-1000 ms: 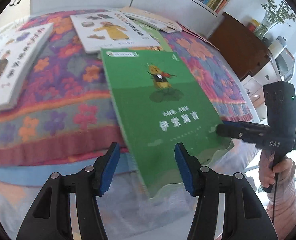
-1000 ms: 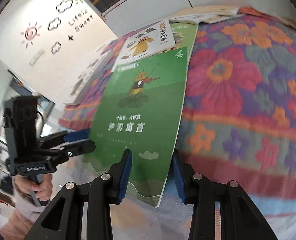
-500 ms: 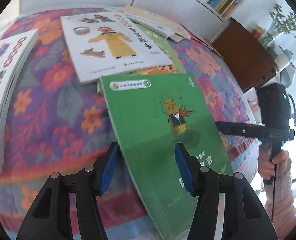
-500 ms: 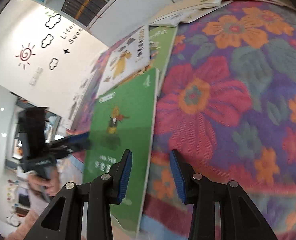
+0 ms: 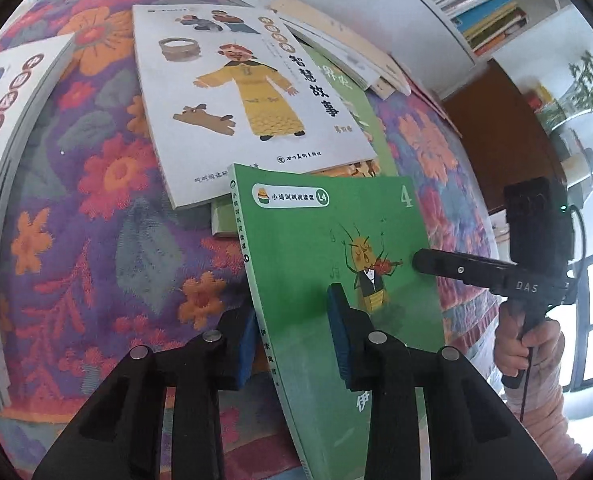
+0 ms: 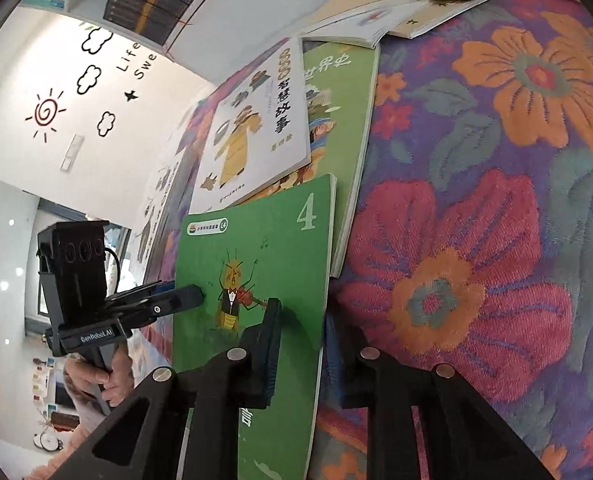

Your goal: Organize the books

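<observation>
green book (image 5: pixel 328 248): thin paperback with a violin-playing insect and a "4" on the cover; its far end overlaps the pile of other books, its near end reaches toward the cameras
left gripper (image 5: pixel 292 336): clamped on the green book's spine edge, one blue pad on the cover, the other under the spine
right gripper (image 6: pixel 302 344): jaws closing on the book's opposite long edge, one pad on the cover, the other beneath; pads look to be pressing the book
white book (image 5: pixel 240 92): yellow-robed figure on the cover, lies just beyond the green book and partly over another green book (image 5: pixel 352 104)
blanket (image 5: pixel 108 208): flowered purple, orange and red cover under all the books
more books (image 5: pixel 336 44): loose pile at the far edge
bookshelf (image 5: pixel 472 0): behind, filled with books
hand (image 5: pixel 528 344): grips the right gripper's handle
</observation>
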A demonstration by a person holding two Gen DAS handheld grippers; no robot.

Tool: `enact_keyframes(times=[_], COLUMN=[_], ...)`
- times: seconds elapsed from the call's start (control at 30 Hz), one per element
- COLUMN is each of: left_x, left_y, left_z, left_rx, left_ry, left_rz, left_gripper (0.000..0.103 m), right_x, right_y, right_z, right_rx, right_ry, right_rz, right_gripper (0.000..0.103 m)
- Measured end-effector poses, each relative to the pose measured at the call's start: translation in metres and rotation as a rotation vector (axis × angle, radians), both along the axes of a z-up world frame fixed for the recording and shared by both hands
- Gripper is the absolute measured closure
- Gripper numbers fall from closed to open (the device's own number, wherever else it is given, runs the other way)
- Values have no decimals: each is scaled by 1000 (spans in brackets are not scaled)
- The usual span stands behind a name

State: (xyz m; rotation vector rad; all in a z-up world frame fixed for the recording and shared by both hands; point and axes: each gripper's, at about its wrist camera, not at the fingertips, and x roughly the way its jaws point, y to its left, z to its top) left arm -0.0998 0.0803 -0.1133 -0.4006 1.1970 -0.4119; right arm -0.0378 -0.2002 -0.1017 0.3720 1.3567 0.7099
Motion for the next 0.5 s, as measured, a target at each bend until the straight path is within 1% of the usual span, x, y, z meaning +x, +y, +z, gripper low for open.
enact_keyframes(times=[0.07,0.2,0.33,0.5], left_x=[0,-1,-6,-12], left_y=[-1,3,3,-2], left_z=[1,3,11,24], left_rx=[4,-27,-20,-3], left_ry=[15,39,15,-18], left_rz=[4,9,-2,-14], left_gripper=[74,74,74,73], right_x=[-1,-4,-11,-19], right_y=[2,4,3,8], right_z=[4,15,29,42], right_rx=[-9,17,39,15], right_ry=[-5,-18,-53,-105], right_rz=[2,19,51,67], right_gripper=[84,84,84,84])
